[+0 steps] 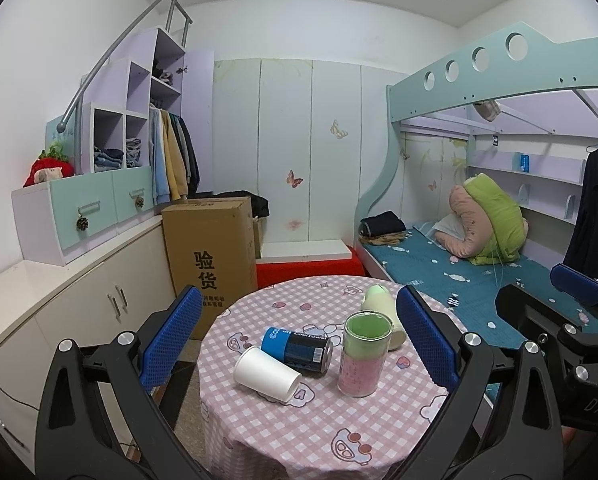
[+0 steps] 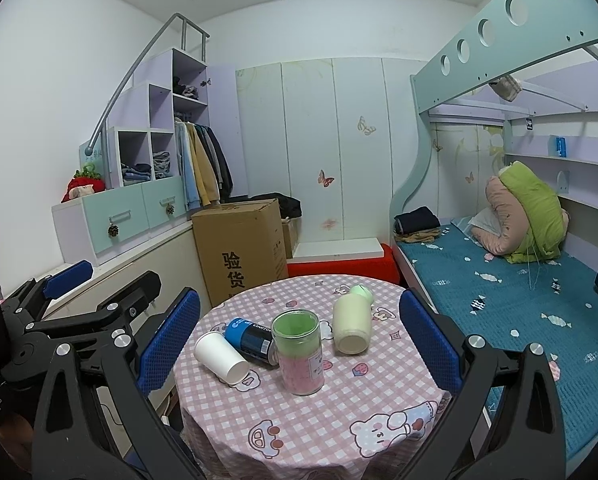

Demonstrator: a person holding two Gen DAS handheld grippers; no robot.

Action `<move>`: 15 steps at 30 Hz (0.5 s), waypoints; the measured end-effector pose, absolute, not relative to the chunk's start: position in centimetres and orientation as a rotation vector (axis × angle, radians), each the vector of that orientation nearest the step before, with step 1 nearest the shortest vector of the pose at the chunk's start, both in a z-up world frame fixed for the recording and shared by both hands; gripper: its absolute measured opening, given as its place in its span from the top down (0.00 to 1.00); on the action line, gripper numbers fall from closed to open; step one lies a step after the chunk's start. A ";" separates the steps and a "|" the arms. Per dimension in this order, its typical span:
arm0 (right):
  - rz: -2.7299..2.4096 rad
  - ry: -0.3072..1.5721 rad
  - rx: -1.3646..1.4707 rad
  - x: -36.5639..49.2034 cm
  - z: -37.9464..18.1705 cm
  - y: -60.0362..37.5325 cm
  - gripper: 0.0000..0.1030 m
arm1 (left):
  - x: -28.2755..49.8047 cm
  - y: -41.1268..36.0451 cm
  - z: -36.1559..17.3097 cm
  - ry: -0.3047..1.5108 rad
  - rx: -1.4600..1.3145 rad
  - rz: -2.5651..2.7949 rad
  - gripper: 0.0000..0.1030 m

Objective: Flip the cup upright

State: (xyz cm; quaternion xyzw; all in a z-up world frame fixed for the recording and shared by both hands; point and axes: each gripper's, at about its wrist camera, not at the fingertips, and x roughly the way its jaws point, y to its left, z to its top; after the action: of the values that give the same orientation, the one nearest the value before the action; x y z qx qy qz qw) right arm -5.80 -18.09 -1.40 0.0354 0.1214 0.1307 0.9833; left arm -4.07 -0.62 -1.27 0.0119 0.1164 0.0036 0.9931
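Left claw [image 1: 299, 340]: your jaws are spread wide, holding nothing
Right claw [image 2: 299, 340]: same, wide apart and empty
Cup [image 1: 267, 374]: white paper one, tipped on its side on the surface [image 1: 319, 432], touching the blue can [image 1: 297, 350]

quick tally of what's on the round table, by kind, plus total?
Paper cup, white, on its side: 1
Can, blue and black, on its side: 1
Clear jar, upright, pink and green inside: 1
Cream bottle with green cap, on its side: 1
Total: 4
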 end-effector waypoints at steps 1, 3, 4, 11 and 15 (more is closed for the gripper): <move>0.262 0.244 0.072 -5.8 -1.4 -18.1 0.07 | -4.0 -0.6 -1.3 0.233 0.025 0.007 0.05; 0.262 0.246 0.072 -5.7 -1.5 -18.1 0.07 | -4.1 -0.5 -1.3 0.234 0.023 0.005 0.05; 0.263 0.246 0.073 -5.7 -1.6 -18.1 0.07 | -4.0 -0.6 -1.3 0.232 0.023 0.003 0.05; 0.260 0.251 0.077 -5.8 -1.9 -18.2 0.07 | -3.9 -0.7 -1.2 0.228 0.028 0.007 0.05; 0.259 0.250 0.077 -5.8 -1.9 -18.1 0.07 | -3.9 -0.7 -1.2 0.227 0.029 0.008 0.05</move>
State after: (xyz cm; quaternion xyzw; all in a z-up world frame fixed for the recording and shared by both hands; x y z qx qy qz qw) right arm -5.80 -18.06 -1.88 0.0385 0.1244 0.1288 0.9831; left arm -3.91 -0.69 -1.17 0.0146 0.1132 0.0040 0.9935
